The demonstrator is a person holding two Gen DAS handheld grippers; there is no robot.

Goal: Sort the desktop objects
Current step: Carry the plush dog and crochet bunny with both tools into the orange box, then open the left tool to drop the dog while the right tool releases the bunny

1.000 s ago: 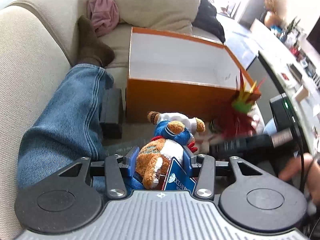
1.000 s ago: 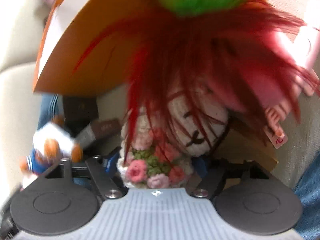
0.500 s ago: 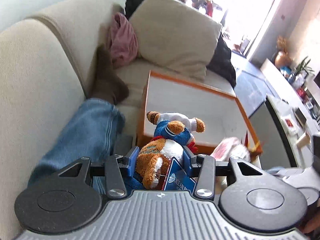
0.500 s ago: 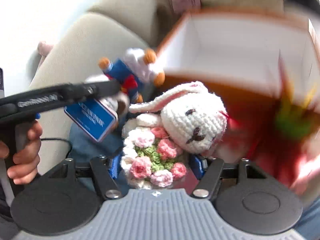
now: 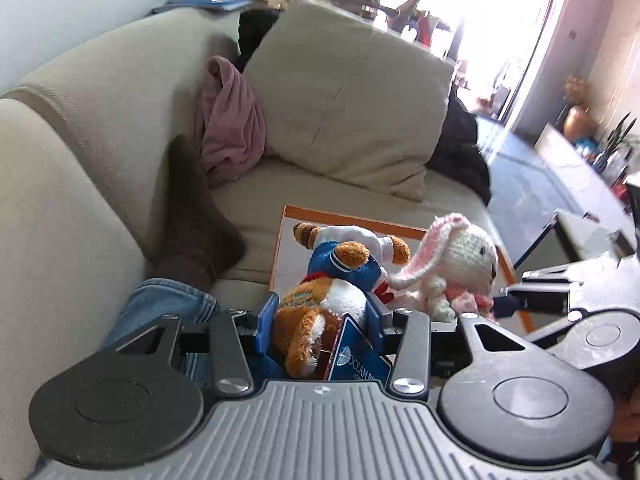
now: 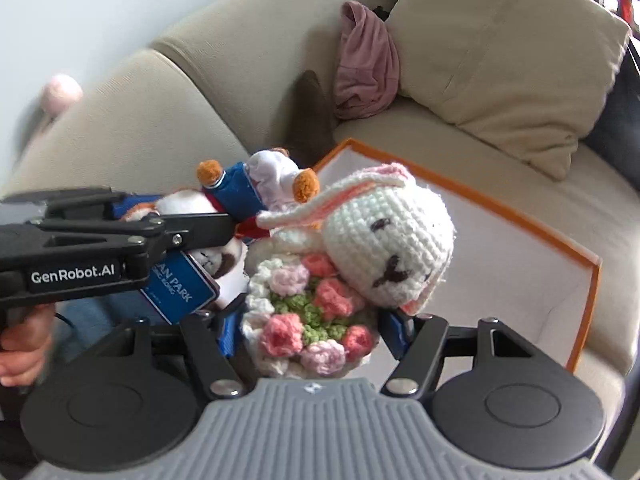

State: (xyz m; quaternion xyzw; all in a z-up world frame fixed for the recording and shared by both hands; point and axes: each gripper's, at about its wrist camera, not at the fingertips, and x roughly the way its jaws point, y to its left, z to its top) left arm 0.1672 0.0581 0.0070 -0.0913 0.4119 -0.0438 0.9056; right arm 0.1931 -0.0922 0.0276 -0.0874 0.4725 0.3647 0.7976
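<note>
Item: L gripper (image 5: 324, 316) clamps plush bear (image 5: 320, 312), R gripper (image 6: 310, 328) clamps crochet bunny (image 6: 384, 240), both w/ orange box (image 6: 520, 248) open just ahead & below, bunny nearer.

A beige fabric sofa (image 5: 100, 128) is filling the space beyond the jaws, with a large cream cushion (image 5: 352, 96) leaning against its back ahead of them. A crumpled pink cloth (image 5: 230, 120) is lying up and left of the jaws, and a jeans-clad leg (image 5: 160, 300) in a brown sock (image 5: 196, 224) is resting below it.
</note>
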